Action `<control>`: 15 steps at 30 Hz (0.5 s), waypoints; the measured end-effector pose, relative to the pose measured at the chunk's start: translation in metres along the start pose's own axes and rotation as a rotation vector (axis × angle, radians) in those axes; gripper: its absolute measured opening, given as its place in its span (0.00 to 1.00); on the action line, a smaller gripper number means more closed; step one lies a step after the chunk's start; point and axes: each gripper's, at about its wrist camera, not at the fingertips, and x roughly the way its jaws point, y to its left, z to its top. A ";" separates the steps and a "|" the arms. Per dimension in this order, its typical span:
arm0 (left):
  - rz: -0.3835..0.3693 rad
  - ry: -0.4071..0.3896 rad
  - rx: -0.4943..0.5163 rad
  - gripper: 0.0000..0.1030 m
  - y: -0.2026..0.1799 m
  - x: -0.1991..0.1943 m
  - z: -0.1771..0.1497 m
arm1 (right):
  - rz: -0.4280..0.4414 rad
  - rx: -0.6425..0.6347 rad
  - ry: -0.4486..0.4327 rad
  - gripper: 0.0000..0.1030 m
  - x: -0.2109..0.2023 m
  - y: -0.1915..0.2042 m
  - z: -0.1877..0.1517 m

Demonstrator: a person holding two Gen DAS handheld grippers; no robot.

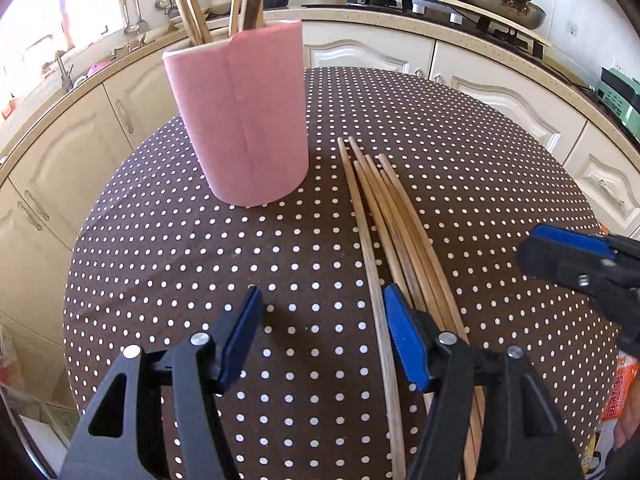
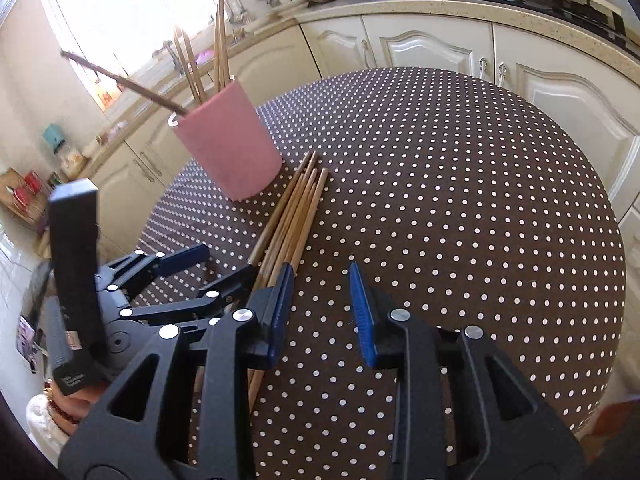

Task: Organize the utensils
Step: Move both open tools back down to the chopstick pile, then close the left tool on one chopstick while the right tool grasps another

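Note:
A pink cup (image 1: 244,116) stands on the round polka-dot table (image 1: 160,260) with several chopsticks upright in it; it also shows in the right wrist view (image 2: 232,148). A bundle of several wooden chopsticks (image 1: 394,232) lies flat on the table to the cup's right, also seen in the right wrist view (image 2: 290,216). My left gripper (image 1: 324,336) is open and empty, its right finger beside the bundle's near part. My right gripper (image 2: 320,312) is open and empty, just right of the bundle. The right gripper also shows in the left wrist view (image 1: 576,260).
Cream kitchen cabinets (image 1: 500,88) and a counter curve behind the table. A stove with a wok (image 1: 496,0) stands at the back right. A sink and hanging utensils (image 1: 136,8) are at the back left. An orange packet (image 1: 620,392) sits at the table's right edge.

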 end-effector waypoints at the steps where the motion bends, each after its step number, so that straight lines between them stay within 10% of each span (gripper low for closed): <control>1: -0.004 -0.007 0.007 0.52 0.002 -0.003 -0.002 | -0.006 -0.008 0.009 0.30 0.003 0.003 -0.001; 7: -0.030 -0.019 0.007 0.09 0.013 -0.015 -0.012 | -0.023 -0.029 0.040 0.30 0.019 0.016 -0.003; 15: -0.107 0.000 -0.032 0.05 0.031 -0.022 -0.021 | -0.063 -0.024 0.075 0.29 0.036 0.026 -0.001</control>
